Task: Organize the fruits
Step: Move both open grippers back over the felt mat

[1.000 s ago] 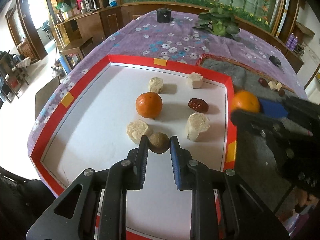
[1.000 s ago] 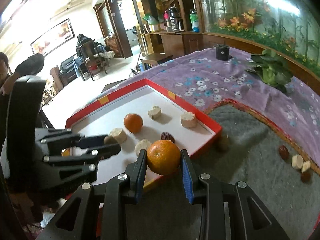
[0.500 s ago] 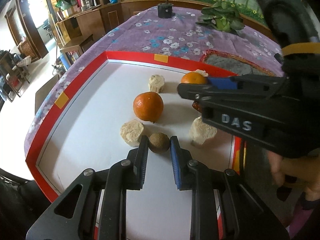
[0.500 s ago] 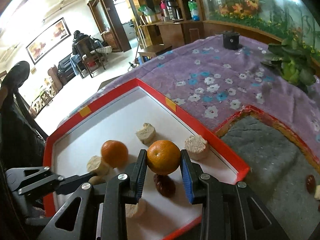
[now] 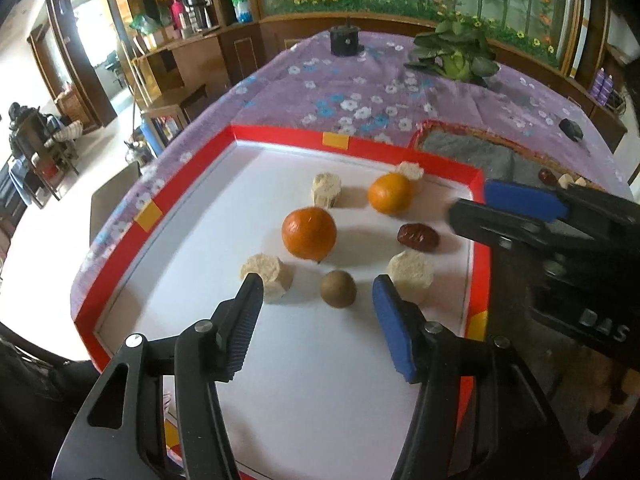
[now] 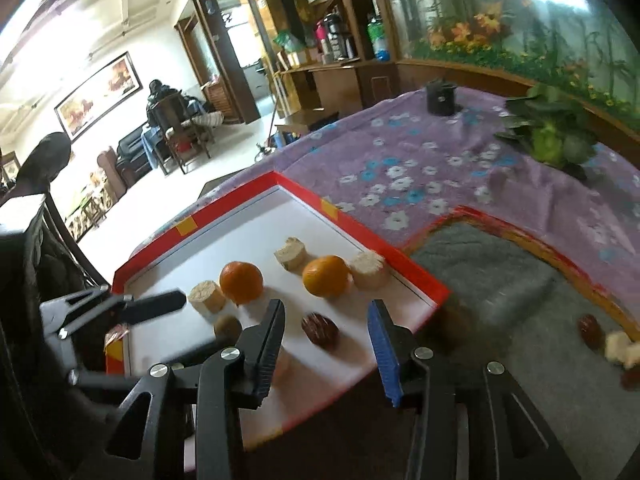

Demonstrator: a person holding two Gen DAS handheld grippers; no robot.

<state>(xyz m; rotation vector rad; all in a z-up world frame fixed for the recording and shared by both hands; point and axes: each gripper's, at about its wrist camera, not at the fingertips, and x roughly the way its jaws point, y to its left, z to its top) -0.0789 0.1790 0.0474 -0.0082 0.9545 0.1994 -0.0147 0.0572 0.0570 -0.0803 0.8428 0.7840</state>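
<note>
A white tray with a red rim (image 5: pixel 276 141) (image 6: pixel 416 276) holds two oranges, a small brown fruit, a dark red date and several pale fruit chunks. My left gripper (image 5: pixel 318 290) is open, its fingers on either side of the brown fruit (image 5: pixel 338 289), not touching it. My right gripper (image 6: pixel 326 322) is open and empty above the tray's right edge, behind the date (image 6: pixel 319 329). The lighter orange (image 5: pixel 390 193) (image 6: pixel 326 275) lies near the tray's far right corner. The darker orange (image 5: pixel 309 233) (image 6: pixel 241 282) lies mid-tray.
A grey mat with a red-orange border (image 6: pixel 500 272) lies right of the tray and carries a date (image 6: pixel 590 330) and pale chunks (image 6: pixel 620 350). A floral purple cloth (image 5: pixel 360 92) covers the table. A green plant (image 5: pixel 454 56) and a black cup (image 5: pixel 344 40) stand at the back.
My right gripper let go of the lighter orange in the tray and drew back to the right. My left gripper opened and released the brown fruit, which now rests on the tray.
</note>
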